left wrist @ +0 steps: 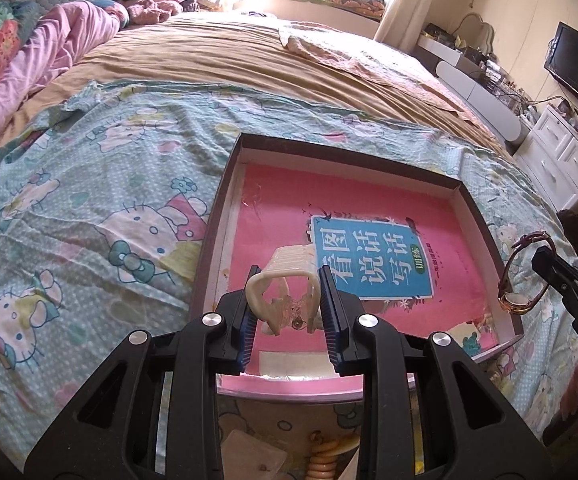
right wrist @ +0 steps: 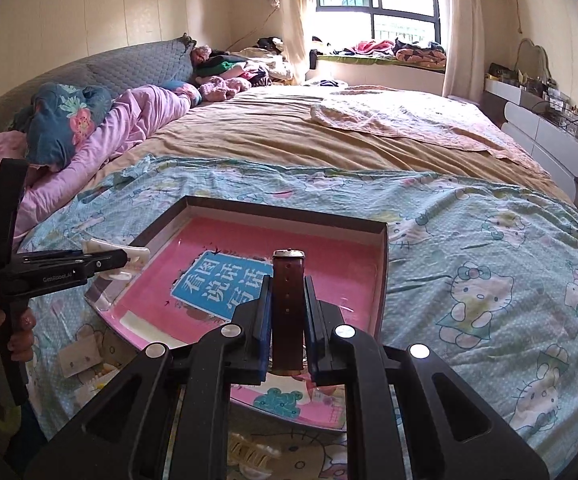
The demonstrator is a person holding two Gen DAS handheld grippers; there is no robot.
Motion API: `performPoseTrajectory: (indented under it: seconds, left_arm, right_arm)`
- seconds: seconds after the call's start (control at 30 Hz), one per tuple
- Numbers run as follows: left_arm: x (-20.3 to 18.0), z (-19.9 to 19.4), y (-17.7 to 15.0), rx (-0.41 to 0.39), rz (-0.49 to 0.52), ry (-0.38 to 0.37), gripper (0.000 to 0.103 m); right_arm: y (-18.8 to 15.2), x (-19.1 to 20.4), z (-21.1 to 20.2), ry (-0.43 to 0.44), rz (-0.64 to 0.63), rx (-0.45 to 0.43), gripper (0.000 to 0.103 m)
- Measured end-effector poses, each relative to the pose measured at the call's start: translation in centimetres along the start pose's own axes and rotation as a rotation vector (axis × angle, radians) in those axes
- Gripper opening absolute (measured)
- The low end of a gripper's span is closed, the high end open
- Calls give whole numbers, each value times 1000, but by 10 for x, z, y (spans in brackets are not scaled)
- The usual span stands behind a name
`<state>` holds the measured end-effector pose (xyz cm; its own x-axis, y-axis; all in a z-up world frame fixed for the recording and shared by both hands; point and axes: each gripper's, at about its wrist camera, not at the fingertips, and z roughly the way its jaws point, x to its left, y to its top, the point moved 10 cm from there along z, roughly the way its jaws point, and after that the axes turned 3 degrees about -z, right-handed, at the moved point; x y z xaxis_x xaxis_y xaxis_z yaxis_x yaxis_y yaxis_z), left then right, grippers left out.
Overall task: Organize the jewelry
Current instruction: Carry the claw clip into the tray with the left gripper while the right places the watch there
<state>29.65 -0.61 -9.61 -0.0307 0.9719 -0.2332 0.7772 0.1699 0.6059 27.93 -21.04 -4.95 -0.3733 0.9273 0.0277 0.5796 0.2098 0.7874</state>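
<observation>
My left gripper clamps a cream hair claw clip between its blue pads, held just above the near left part of the shallow box lid on the cartoon-cat bedsheet. My right gripper pinches the brown strap of a wristwatch, its gold case hanging over the lid's right rim beside my left tool. Ahead of both grippers, a pink book with a blue title panel lines the lid.
</observation>
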Motion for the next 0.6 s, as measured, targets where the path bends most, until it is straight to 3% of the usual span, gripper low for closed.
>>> performPoseTrajectory:
  seconds: [0.6]
  left_arm:
    - [1, 21, -16, 39, 38, -6, 21]
  right_arm:
    - [-32, -10, 25, -16, 50, 88, 13]
